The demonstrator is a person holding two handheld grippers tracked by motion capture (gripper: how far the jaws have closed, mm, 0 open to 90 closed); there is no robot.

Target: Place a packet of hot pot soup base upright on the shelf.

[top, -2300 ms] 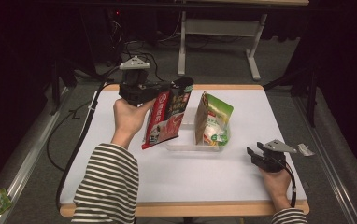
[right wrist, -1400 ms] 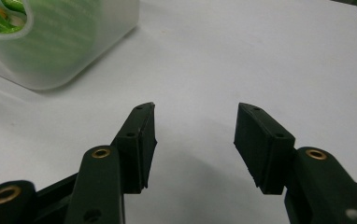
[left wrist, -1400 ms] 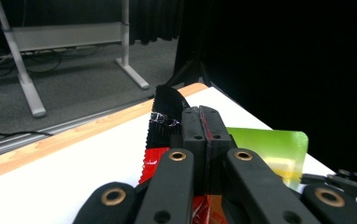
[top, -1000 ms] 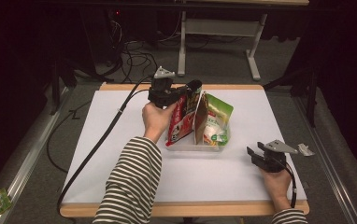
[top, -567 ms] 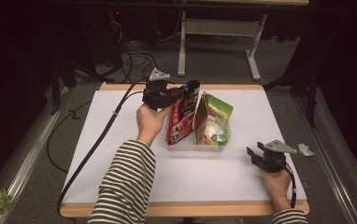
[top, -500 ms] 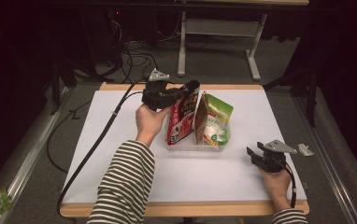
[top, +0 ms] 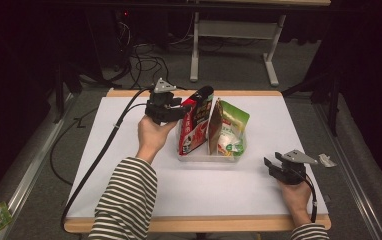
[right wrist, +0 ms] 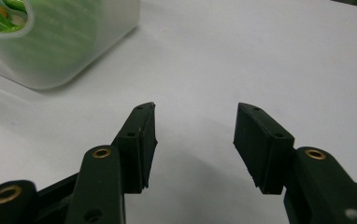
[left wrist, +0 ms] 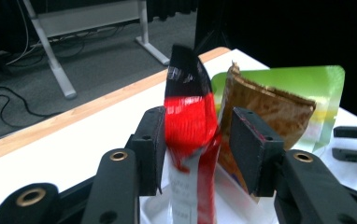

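A red and black pouch stands upright in a clear plastic tray, beside a brown pouch and a green pouch. My left gripper is at the red pouch's top from the left. In the left gripper view its jaws have just been opening. The red pouch sits between the pads, with a gap on the right side. The brown pouch and green pouch stand behind it. My right gripper rests open near the table's front right, nothing between its fingers.
The white table top has a wooden edge all round. A small grey scrap lies right of the right gripper. The tray's corner lies ahead and left of the right gripper. Table legs and cables stand on the floor beyond.
The left hand carried the red pouch rightward and stood it in the tray next to the brown pouch. It then spread its jaws and drew slightly left. The right gripper stayed put.
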